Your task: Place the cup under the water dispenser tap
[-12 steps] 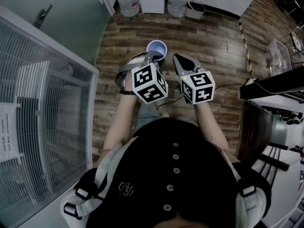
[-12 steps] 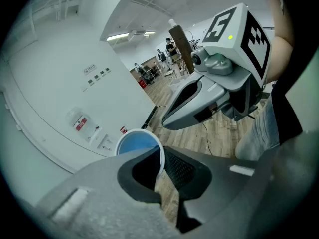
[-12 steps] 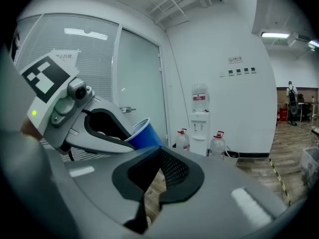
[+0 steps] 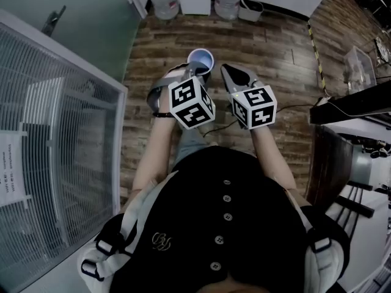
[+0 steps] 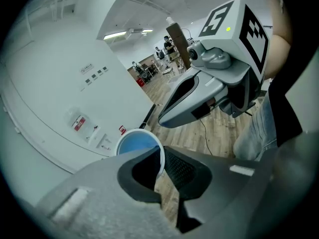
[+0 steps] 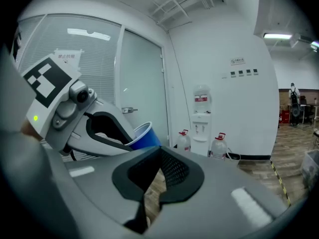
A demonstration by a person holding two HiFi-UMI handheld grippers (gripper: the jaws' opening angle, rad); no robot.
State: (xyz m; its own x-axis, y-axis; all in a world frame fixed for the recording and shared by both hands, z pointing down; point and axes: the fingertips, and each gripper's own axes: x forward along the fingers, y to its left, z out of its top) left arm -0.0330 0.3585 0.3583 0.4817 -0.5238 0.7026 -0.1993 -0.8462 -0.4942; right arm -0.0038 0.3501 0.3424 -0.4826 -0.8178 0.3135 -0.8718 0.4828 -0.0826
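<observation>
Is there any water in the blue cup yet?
Empty, it seems: the cup, pinched at its rim by the left hand-held gripper, shows only its bare blue inside, no water.

Blue, seemingly empty cup [image 5: 135, 144] hangs tilted, well short of the dispenser [image 6: 202, 117].

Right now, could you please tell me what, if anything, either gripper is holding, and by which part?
The left gripper holds the cup by its rim, with one jaw inside and one outside. The right gripper holds nothing.

No print legible: paper notice [image 6: 67, 56] up-left of the jaws, wall plaque [image 6: 239, 61] up-right, red label [image 6: 201, 98] on dispenser [image 6: 202, 121] straight ahead
</observation>
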